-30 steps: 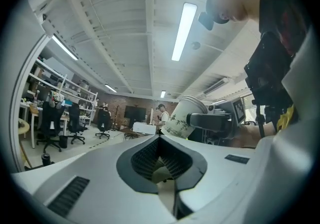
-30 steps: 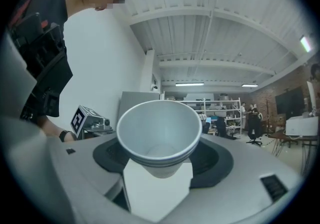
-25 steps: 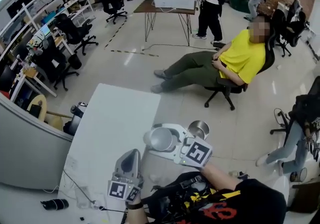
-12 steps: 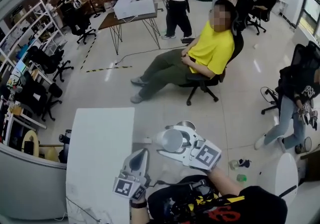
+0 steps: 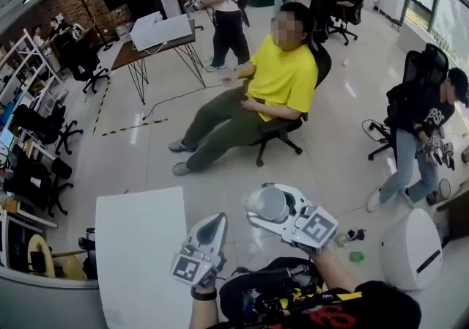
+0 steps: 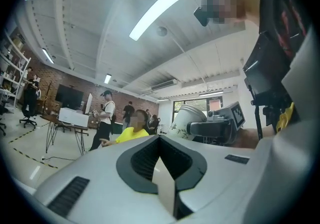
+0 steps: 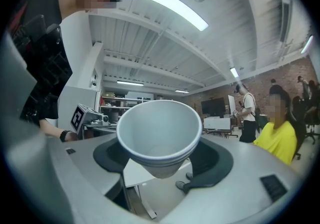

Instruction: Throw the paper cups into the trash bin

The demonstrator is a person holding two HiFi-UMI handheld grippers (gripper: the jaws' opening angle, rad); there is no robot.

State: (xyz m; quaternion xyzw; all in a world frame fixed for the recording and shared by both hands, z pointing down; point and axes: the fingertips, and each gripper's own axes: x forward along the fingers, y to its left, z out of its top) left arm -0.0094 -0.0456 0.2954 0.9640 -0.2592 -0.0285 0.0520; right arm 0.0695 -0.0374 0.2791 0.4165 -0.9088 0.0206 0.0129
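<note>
Just swung off the table (image 5: 139, 247) with paper cups (image 7: 159, 135) clamped in right gripper (image 5: 272, 206), left gripper (image 5: 217, 220) shut empty, likely trash bin (image 5: 410, 258) finally in sight for dumping.

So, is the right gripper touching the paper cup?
Touching. The right gripper view shows the paper cup clamped between the pads of the right gripper.

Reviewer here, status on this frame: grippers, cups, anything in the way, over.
Left gripper shut, empty. Right gripper shut on stacked white paper cups. White rounded bin at right, small litter beside it.
</note>
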